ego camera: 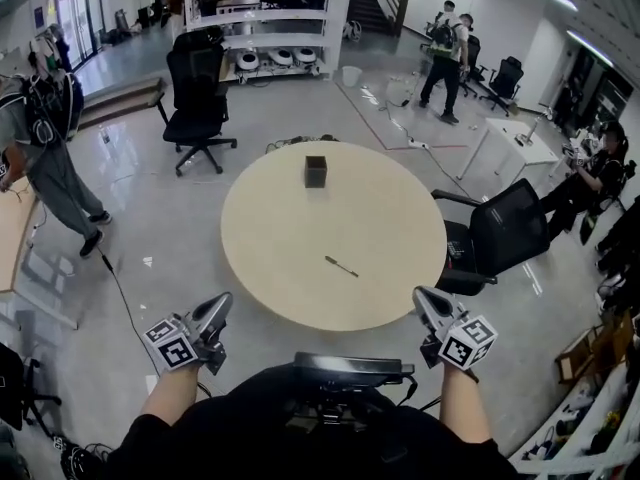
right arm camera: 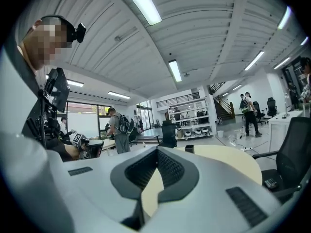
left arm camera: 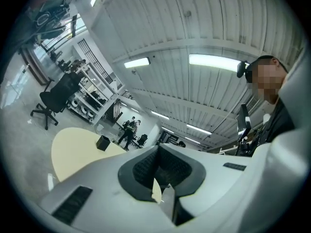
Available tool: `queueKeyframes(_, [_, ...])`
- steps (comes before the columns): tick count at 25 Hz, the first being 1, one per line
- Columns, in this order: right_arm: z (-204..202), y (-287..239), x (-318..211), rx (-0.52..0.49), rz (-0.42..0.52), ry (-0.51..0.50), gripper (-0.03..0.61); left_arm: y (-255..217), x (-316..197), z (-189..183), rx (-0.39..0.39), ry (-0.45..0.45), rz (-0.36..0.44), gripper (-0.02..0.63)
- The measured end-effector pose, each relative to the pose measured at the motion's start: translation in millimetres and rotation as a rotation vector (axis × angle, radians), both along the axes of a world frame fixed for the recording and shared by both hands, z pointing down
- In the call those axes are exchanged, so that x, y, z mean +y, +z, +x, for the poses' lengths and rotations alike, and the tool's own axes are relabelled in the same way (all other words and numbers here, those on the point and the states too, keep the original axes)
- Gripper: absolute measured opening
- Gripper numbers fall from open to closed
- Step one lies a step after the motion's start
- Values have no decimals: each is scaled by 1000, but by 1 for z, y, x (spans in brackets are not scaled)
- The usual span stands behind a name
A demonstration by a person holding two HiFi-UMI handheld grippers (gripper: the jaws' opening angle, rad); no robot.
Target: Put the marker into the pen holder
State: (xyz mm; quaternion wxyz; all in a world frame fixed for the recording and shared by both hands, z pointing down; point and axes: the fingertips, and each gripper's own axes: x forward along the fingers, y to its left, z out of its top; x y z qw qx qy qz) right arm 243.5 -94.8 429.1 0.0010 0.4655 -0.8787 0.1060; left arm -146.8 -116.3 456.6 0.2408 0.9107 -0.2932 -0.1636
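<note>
The marker (ego camera: 341,266) lies flat on the round table (ego camera: 270,258), in its near half, well apart from the black pen holder (ego camera: 316,171) toward the far edge. The left gripper (ego camera: 214,313) and right gripper (ego camera: 431,307) hover just off the near rim, each with jaws together and empty
</note>
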Motion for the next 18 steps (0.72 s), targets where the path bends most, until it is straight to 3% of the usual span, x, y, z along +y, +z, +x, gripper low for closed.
queueKeyframes(7, [-45, -1, -73, 38, -15, 56, 0, -5, -93, -41, -27, 69, 21, 0])
queueKeyframes(18, [-37, 44, -163, 153, -110, -70, 2, 18, -163, -6, -56, 45, -30, 0])
